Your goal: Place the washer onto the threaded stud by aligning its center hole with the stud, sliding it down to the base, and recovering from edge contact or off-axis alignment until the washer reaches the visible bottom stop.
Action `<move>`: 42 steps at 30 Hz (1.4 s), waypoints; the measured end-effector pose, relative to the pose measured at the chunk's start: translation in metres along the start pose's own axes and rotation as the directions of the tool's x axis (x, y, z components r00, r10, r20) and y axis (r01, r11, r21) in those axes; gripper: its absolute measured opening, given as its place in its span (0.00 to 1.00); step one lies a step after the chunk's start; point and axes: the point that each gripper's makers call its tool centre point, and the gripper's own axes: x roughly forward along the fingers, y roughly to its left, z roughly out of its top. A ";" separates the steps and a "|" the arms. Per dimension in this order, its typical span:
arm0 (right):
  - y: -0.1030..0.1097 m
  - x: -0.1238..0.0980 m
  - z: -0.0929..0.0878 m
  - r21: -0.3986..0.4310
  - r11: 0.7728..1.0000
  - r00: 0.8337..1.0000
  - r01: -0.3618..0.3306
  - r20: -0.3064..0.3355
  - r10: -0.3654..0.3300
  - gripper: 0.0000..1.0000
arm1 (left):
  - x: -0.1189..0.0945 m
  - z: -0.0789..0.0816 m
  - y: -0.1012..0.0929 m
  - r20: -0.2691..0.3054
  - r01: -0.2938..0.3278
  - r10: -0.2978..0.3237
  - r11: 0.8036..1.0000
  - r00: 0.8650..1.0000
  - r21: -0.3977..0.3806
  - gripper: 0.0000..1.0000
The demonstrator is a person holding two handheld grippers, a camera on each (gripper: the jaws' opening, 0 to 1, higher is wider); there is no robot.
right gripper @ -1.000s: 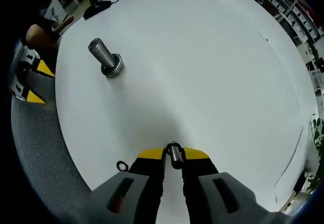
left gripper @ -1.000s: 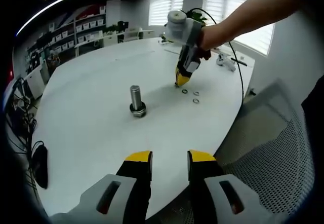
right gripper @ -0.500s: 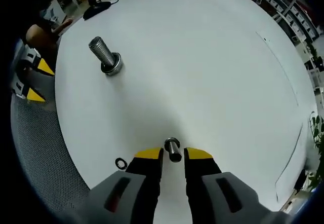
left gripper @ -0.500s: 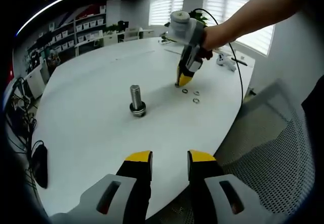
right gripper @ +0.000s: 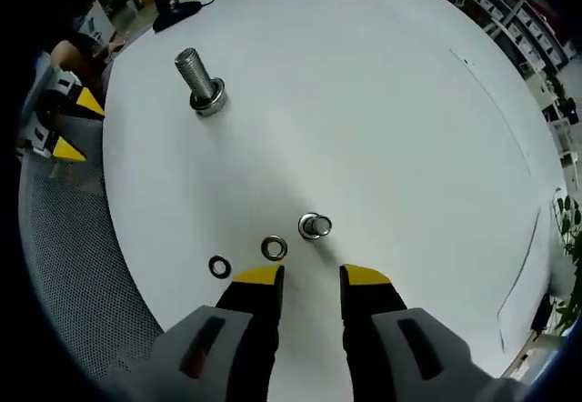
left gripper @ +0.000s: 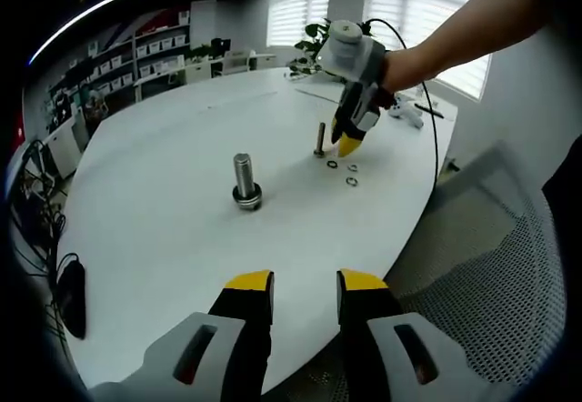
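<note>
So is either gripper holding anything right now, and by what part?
Nothing is held. The right gripper is open just short of the small stud; the left gripper is open and empty.

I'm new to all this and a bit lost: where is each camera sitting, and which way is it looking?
Left gripper view: rides the left gripper, looking across the white table at the big bolt, the small stud and the person's arm holding the right gripper.
Right gripper view: rides the right gripper, looking down at the stud and two washers.
Shared: table, bolt, stud.

White table (right gripper: 382,102); silver threaded stud (right gripper: 198,76); yellow-tipped grey right tool (right gripper: 311,278); one black washer (right gripper: 219,266).
</note>
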 end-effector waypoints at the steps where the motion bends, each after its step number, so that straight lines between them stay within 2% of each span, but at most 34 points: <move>1: 0.000 0.000 -0.003 -0.002 1.000 1.000 -0.002 -0.004 0.002 0.27 | 0.000 0.000 0.000 0.000 -0.001 0.001 1.000 1.000 0.001 0.26; 9: 0.010 0.000 -0.014 -0.016 1.000 0.999 -0.026 -0.022 0.025 0.29 | 0.000 0.000 0.000 0.003 -0.003 0.003 1.000 1.000 0.002 0.26; 15: 0.016 -0.001 -0.014 0.001 0.999 0.999 -0.051 0.000 0.051 0.32 | 0.000 0.001 0.000 0.005 -0.004 0.004 1.000 1.000 0.004 0.26; 24: 0.028 -0.002 -0.014 -0.024 0.997 0.997 -0.071 0.018 0.072 0.33 | -0.001 0.002 0.000 0.008 -0.005 0.005 1.000 1.000 0.004 0.26; 34: 0.040 0.006 -0.021 -0.070 0.993 0.995 -0.095 -0.011 0.095 0.33 | 0.000 0.002 0.001 0.011 -0.006 0.006 1.000 1.000 0.001 0.26; 42: 0.043 0.006 -0.018 -0.122 0.988 0.995 -0.096 -0.003 0.097 0.31 | 0.000 0.002 0.000 0.012 -0.005 0.005 1.000 1.000 0.003 0.26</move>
